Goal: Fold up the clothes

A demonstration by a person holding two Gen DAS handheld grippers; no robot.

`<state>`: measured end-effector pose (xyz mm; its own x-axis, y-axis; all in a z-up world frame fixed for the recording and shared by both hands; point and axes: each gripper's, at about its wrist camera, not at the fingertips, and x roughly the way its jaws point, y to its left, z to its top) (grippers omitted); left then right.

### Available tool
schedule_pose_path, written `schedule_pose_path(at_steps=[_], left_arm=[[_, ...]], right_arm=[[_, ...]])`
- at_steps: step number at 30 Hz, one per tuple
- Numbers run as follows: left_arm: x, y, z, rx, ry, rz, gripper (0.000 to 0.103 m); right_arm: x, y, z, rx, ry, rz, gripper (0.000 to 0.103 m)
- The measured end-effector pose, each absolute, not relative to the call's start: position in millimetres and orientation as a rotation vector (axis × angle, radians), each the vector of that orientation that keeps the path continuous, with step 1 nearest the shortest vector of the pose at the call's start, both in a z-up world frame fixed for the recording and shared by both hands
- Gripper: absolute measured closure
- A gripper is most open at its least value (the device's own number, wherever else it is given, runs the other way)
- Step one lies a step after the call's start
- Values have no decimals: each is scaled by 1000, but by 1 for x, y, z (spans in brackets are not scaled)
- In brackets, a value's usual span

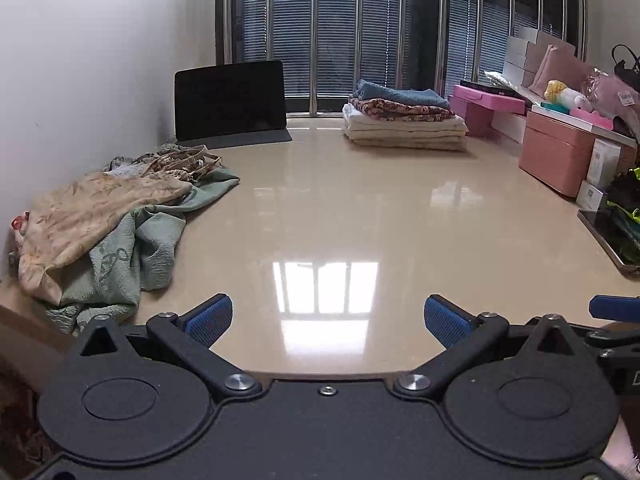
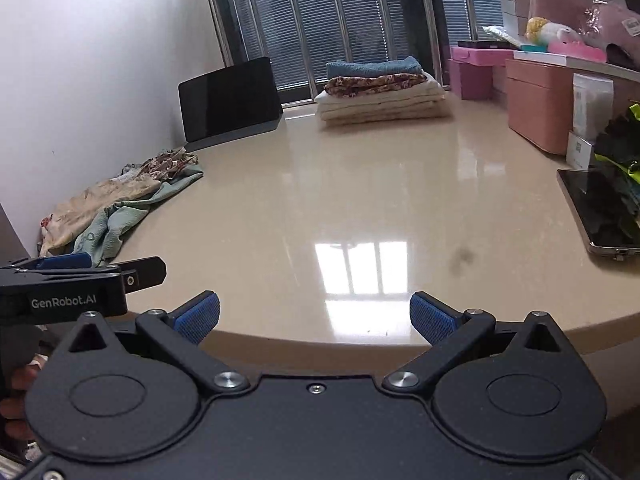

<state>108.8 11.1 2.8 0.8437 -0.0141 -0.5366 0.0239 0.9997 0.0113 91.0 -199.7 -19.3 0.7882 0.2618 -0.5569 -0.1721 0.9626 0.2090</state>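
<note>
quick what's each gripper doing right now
Left gripper: jaws open, holding nothing.
Right gripper: jaws open, holding nothing.

Crumpled clothes [image 1: 108,224] lie far left; folded stack [image 1: 404,120], seemingly neat, behind.

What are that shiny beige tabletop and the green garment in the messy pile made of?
The tabletop looks like polished stone or a glossy laminate: it mirrors the window sharply. Which one, I can't tell. The green garment looks like a soft, crinkled woven fabric, perhaps cotton, matte, with a puckered texture and limp folds.
</note>
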Motion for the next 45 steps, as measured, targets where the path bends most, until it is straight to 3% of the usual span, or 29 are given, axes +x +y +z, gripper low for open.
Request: schedule_pose_path(at_steps=[45], left_arm=[[105,7,2,40,563,-47,0]], right_arm=[[92,-200,-19,124,624,241,0]])
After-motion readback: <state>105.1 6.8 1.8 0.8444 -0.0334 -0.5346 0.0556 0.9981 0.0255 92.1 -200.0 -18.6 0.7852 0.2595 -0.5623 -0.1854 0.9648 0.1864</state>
